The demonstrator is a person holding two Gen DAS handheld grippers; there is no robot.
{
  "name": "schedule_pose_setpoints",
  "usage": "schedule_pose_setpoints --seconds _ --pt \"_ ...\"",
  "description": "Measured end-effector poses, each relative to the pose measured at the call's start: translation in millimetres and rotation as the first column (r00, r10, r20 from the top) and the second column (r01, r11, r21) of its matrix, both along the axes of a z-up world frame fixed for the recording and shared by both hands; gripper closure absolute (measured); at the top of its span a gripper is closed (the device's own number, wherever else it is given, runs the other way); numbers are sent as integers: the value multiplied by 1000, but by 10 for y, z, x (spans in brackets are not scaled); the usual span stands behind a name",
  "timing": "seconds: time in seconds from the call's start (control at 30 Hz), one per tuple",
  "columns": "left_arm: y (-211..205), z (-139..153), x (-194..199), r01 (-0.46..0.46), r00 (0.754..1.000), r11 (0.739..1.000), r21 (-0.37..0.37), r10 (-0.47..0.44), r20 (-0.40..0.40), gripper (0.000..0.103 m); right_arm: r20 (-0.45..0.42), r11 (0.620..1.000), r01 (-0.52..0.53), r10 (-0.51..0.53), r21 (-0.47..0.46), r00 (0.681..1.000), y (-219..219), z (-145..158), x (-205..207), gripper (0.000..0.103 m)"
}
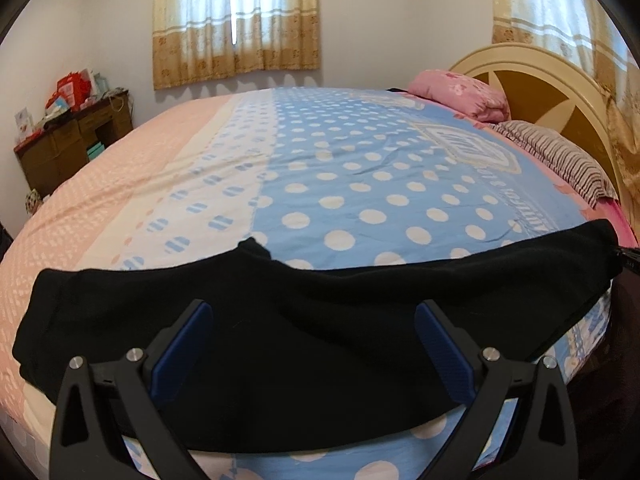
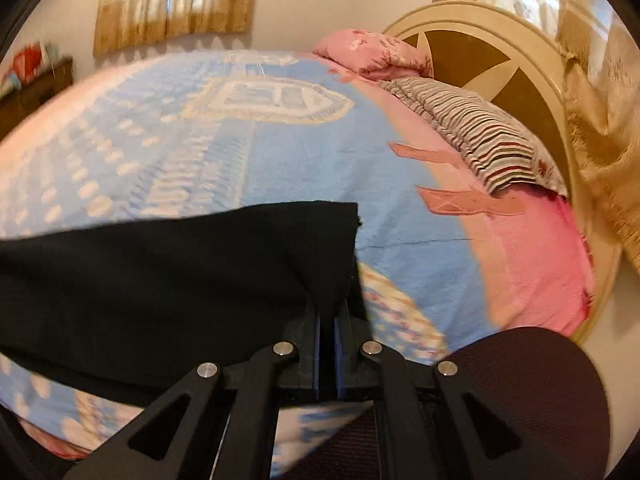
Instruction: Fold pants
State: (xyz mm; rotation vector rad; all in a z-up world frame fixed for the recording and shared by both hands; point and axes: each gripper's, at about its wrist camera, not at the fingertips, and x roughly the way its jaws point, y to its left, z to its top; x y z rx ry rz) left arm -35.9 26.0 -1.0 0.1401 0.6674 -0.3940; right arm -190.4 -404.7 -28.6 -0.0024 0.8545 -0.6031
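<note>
Black pants (image 1: 480, 280) lie stretched sideways across the near edge of a bed with a blue polka-dot sheet (image 1: 360, 180). In the left wrist view my left gripper (image 1: 314, 308) hovers over the middle of the pants, its blue-padded fingers (image 1: 188, 344) wide open with nothing pinched. In the right wrist view my right gripper (image 2: 329, 316) is shut on the right end of the pants (image 2: 180, 272), and black cloth runs up from between its pads. That end is drawn into a small peak at the jaws.
A pink pillow (image 1: 460, 94) and a striped pillow (image 1: 560, 156) lie by the cream headboard (image 1: 540, 80) at the right. A cluttered wooden desk (image 1: 72, 144) stands at the far left. A dark mesh rounded object (image 2: 540, 392) sits by the bed's near right corner.
</note>
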Motion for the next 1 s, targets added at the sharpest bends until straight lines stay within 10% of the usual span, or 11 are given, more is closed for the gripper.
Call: schedule_pose_setpoints --seconds 0.17,0.5,0.67,1.0 --pt "-100 -36 -13 40 999 999 14 -39 -16 0 -125 995 54 -43 88 991 -365 -405 135 98" --pt "-436 -270 -21 142 986 989 30 -139 -96 0 20 997 37 -35 -64 999 151 182 -78 73" --pt "-653 -395 -57 198 973 979 40 -191 -128 0 100 920 -243 223 306 970 609 65 113 73" --pt "-848 -562 -184 288 948 947 142 -261 -183 0 -108 836 -245 337 492 935 729 -414 264 73"
